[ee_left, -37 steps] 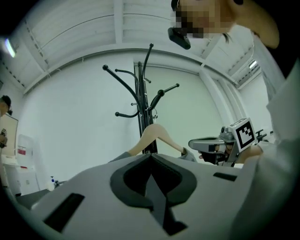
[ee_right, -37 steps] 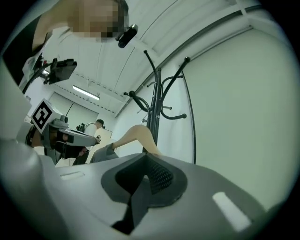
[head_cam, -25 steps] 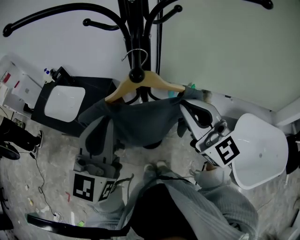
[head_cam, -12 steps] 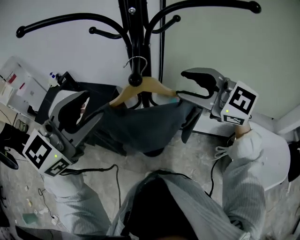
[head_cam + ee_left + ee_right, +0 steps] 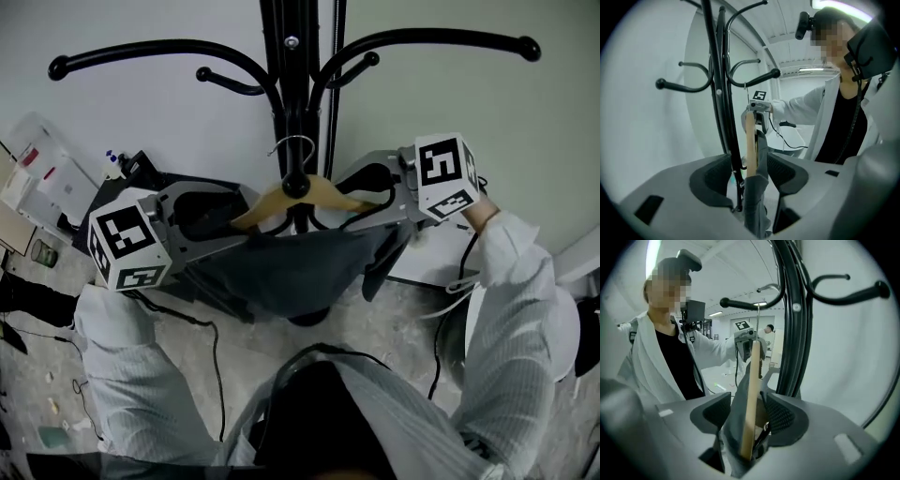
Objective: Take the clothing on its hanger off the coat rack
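A wooden hanger (image 5: 309, 195) hangs by its wire hook on the black coat rack (image 5: 295, 56). A dark grey garment (image 5: 300, 267) is draped over it. My left gripper (image 5: 239, 217) is at the hanger's left end and my right gripper (image 5: 361, 200) at its right end. Both pairs of jaws are opening. In the left gripper view the hanger (image 5: 750, 140) and the garment (image 5: 757, 197) stand between the pads (image 5: 715, 180) with gaps on both sides. The right gripper view shows the hanger (image 5: 751, 399) between wide jaws in the same way.
The rack's curved arms (image 5: 150, 52) reach out above both grippers, and its pole (image 5: 723, 93) stands just behind the hanger. A white chair (image 5: 562, 328) is at the right, a black stand (image 5: 141, 178) at the left. Cables (image 5: 216, 356) hang down to the floor.
Both grippers came up from waist height to the hanger's two ends. Their jaws went from shut to open around those ends. The hanger still hangs on the rack.
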Demonstrator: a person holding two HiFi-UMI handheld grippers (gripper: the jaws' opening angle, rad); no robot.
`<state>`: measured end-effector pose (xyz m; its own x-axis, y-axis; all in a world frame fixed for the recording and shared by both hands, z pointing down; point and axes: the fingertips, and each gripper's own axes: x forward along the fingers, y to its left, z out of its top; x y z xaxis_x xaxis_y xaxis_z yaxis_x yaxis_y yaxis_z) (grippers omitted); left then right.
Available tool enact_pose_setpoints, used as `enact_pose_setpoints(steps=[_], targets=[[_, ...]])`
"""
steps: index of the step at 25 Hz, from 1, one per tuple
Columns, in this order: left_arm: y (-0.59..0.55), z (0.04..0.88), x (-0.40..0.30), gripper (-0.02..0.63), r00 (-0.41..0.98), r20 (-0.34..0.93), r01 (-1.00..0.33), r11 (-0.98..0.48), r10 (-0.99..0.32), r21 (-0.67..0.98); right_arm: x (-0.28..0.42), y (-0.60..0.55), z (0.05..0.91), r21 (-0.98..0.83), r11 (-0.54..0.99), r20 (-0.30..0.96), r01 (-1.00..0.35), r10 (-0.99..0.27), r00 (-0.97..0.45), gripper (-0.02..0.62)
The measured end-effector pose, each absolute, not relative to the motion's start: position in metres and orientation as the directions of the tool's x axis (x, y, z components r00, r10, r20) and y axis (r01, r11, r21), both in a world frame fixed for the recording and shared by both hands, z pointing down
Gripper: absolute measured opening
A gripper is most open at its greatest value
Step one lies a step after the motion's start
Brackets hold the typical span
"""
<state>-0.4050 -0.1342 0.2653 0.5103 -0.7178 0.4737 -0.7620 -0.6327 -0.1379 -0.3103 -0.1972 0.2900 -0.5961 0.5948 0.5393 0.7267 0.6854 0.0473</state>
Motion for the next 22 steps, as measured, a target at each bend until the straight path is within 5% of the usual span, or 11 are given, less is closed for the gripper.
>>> enact_pose_setpoints(steps=[9, 11, 16, 22], targets=[[-0.145, 0.311, -0.377, 0.216, 0.545, 0.618, -0.643, -0.756, -0.567, -0.126, -0.310, -0.178, 0.316, -0.112, 0.610, 0.552, 0.784, 0.694, -0.461, 0.205], [-0.145, 0.312, -0.374, 0.162, 0.564, 0.611, -0.645, -0.758, -0.555, -0.093, -0.310, -0.175, 0.314, -0.101, 0.610, 0.539, 0.786, 0.697, -0.472, 0.202], [-0.149, 0.307, -0.375, 0.023, 0.574, 0.577, -0.668, -0.740, -0.581, -0.081, -0.316, -0.181, 0.314, -0.038, 0.661, 0.549, 0.749, 0.640, -0.537, 0.009], [-0.151, 0.310, -0.376, 0.014, 0.575, 0.572, -0.671, -0.737, -0.586, -0.081, -0.317, -0.184, 0.318, -0.033, 0.677, 0.562, 0.735, 0.621, -0.547, 0.006]])
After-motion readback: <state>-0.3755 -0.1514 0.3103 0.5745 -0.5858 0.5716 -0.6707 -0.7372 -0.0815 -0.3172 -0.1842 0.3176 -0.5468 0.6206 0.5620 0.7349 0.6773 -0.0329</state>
